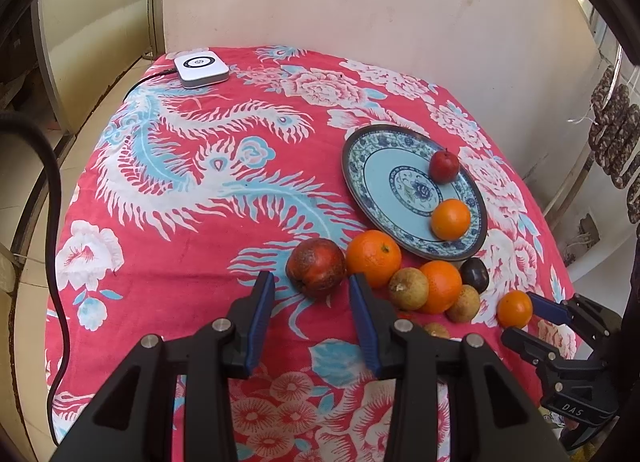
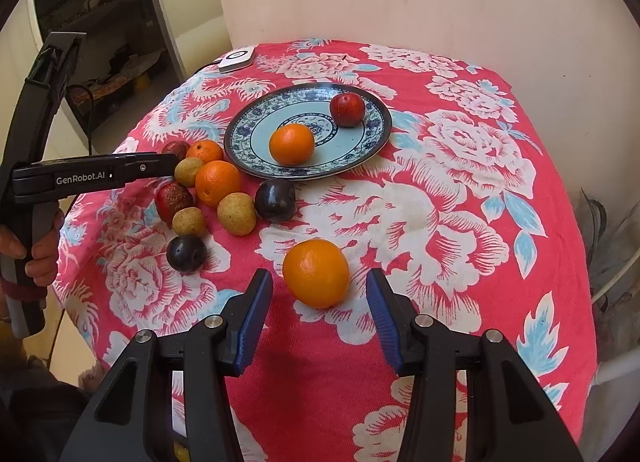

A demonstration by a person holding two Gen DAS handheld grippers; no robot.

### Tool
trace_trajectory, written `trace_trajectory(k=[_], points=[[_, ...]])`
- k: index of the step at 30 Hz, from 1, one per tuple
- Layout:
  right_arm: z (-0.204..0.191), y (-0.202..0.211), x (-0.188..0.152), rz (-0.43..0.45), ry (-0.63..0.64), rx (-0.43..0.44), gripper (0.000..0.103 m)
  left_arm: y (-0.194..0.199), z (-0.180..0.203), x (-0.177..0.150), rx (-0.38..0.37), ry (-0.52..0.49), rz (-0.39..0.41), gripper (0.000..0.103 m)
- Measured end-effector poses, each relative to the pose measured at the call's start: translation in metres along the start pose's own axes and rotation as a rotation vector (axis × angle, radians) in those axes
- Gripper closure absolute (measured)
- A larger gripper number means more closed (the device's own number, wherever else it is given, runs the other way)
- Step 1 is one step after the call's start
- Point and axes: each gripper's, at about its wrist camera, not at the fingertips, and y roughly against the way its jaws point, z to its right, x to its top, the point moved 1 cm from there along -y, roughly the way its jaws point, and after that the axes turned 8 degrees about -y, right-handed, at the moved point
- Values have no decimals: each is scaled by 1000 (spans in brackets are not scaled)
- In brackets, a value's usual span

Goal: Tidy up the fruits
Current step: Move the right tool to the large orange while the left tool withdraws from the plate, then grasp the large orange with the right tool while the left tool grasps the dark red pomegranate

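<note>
Fruits on red floral tablecloth

Open cloth is seen across the right half of the right wrist frame, whereas passage at centre left is blocked by clustered fruit, with the plate standing just beyond it at upper centre.

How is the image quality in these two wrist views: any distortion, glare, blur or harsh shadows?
Left wrist view: strong fisheye bend, dark ring in the corners, the wall bright but not washed out, the plate sharp. Right wrist view: same bend, overexposed doorway at the top left, soft shadow under the lone orange, no motion blur on the tongs.
</note>
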Motion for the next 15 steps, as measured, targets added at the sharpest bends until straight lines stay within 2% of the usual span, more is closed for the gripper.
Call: trace_trajectory(k=[6, 15], points=[[2, -3, -1, -7, -9, 7, 53, -1, 0, 0, 7, 5, 4, 62], [1, -4, -2, -3, -6, 4, 59, -5, -2, 1, -5, 17, 1, 63]])
